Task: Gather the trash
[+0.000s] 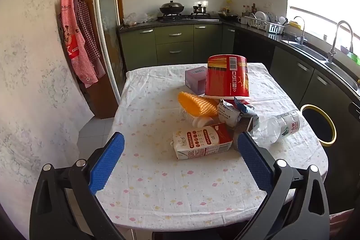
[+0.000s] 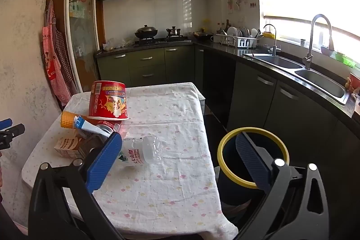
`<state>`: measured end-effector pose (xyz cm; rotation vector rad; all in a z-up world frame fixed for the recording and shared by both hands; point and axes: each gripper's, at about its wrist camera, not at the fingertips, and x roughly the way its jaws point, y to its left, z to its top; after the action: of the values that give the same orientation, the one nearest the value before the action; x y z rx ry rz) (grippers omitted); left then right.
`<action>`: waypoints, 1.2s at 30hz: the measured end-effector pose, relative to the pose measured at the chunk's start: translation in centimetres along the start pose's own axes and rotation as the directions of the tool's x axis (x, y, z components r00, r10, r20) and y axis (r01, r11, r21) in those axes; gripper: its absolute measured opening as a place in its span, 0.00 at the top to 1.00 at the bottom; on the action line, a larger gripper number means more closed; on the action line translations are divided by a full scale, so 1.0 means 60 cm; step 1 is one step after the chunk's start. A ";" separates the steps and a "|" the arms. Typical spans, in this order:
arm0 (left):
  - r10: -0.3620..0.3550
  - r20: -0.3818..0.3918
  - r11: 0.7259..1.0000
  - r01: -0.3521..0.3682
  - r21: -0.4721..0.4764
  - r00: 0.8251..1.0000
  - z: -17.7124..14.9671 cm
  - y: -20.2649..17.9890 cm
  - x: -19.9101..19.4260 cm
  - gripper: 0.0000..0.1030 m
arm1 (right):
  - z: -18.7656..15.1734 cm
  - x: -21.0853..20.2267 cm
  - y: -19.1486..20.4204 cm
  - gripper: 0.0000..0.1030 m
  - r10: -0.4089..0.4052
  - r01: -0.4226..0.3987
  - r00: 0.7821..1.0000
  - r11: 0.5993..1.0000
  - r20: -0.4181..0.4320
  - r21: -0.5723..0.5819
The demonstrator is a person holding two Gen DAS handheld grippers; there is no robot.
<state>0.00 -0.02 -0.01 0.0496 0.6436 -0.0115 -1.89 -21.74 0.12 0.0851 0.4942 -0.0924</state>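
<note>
We stood at the start of collecting: the trash lay heaped on the cloth-covered counter (image 1: 157,183), nothing yet lifted. Our left hand-held gripper (image 1: 180,150) hung released, jaws wide and empty, aimed at the milk carton (image 1: 202,141) lying nearest. Our right hand-held gripper (image 2: 177,150) was likewise spread and empty, with the clear bottle (image 2: 144,150) on its side just beyond its left pad. The upturned red cup (image 1: 227,75) stood behind the pile. The yellow-rimmed bin (image 2: 253,138) waited beside the counter's edge. Next, we judged, a jaw pair must descend around one item and close.
</note>
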 end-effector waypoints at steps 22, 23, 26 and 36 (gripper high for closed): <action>-0.001 -0.012 1.000 0.001 0.008 1.000 -0.003 -0.003 0.005 0.04 | -0.002 0.005 -0.003 0.06 0.000 0.000 1.000 1.000 -0.006 0.007; -0.001 -0.013 1.000 0.001 0.008 1.000 -0.004 -0.003 0.005 0.04 | -0.003 0.006 -0.003 0.06 0.001 -0.001 1.000 1.000 -0.007 0.007; -0.002 -0.014 1.000 0.002 0.008 1.000 -0.004 -0.004 0.006 0.04 | -0.003 0.007 -0.004 0.06 0.003 -0.003 1.000 1.000 -0.009 0.009; -0.006 -0.024 1.000 0.006 0.006 1.000 -0.008 -0.007 0.011 0.04 | -0.007 0.008 -0.002 0.06 0.005 -0.005 1.000 1.000 -0.016 0.011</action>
<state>0.22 -0.41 -0.82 0.0537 0.6675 -0.0191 -1.66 -21.88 -0.47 0.0983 0.5100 -0.0898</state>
